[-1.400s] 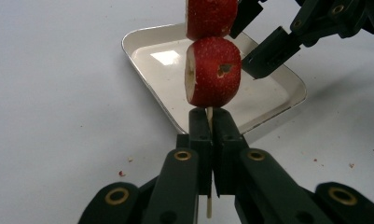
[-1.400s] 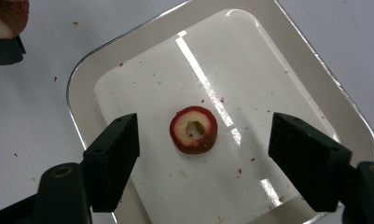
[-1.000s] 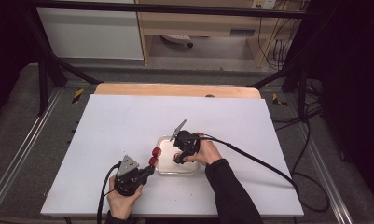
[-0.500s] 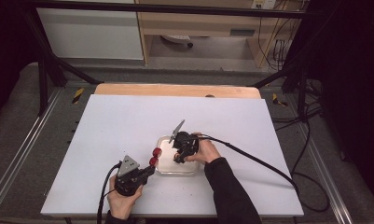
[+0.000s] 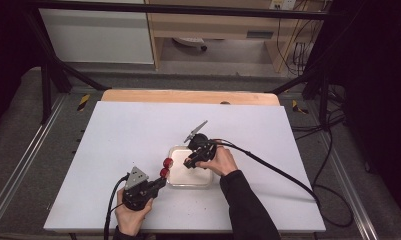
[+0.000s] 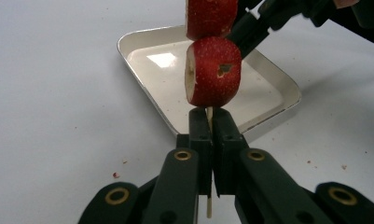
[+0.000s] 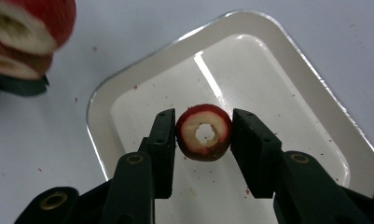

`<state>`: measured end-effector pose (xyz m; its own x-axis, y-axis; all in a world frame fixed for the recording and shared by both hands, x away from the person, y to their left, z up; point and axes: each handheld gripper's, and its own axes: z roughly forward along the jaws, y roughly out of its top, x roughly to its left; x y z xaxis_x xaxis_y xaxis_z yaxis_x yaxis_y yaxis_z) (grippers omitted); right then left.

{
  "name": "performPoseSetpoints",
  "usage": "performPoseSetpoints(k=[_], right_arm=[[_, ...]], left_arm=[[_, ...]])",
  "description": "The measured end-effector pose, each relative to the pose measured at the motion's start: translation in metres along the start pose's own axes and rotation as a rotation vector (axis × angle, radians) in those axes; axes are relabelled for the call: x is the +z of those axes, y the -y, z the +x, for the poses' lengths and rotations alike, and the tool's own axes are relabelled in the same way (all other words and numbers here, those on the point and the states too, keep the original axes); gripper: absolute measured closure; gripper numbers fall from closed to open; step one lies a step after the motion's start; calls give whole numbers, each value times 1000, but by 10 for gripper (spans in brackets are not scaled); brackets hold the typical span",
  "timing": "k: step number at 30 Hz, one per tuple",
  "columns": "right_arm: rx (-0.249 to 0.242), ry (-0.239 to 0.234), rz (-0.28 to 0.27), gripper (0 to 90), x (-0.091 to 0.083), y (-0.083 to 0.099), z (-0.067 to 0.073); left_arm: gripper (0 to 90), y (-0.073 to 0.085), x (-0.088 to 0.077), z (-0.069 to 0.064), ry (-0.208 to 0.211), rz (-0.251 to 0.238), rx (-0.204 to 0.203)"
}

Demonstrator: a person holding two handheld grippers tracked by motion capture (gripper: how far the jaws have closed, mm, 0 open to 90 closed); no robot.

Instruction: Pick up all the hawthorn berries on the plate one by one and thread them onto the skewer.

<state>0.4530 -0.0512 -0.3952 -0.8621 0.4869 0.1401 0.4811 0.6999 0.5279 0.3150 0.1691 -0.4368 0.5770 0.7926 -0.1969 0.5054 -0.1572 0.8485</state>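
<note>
- High view: you are holding the left gripper low at the near edge of the white table, angled so its skewer, already carrying two red strawberry pieces, is pointing toward the white tray. The right gripper is reaching over the tray from the far side, probably to feed the skewer.
- Left gripper view: your jaws are clenching the thin wooden skewer between them, keeping it steady and upright. The nearer strawberry piece is sitting just above the jaw tips, a second piece above it.
- Right gripper view: your jaws are grasping a cut strawberry ring by its sides over the tray floor, leaving its hollow centre facing you, seemingly ready for threading.
</note>
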Motion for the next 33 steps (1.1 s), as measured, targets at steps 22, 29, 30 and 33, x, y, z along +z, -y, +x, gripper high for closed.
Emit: performPoseSetpoints(k=[22,29,30,33], right_arm=[[548,-158,-589,615,-55,52,-4],[635,-185,-707,615,-56,60,-3],[643,-188,-720,615,-57,60,-2],[668,-201,-762,615,-58,60,0]], left_arm=[[878,1,7,-29,53,-51,0],[878,4,15,-43,55,-65,3],[877,4,17,-45,57,-64,4],[878,5,22,-50,58,-66,5]])
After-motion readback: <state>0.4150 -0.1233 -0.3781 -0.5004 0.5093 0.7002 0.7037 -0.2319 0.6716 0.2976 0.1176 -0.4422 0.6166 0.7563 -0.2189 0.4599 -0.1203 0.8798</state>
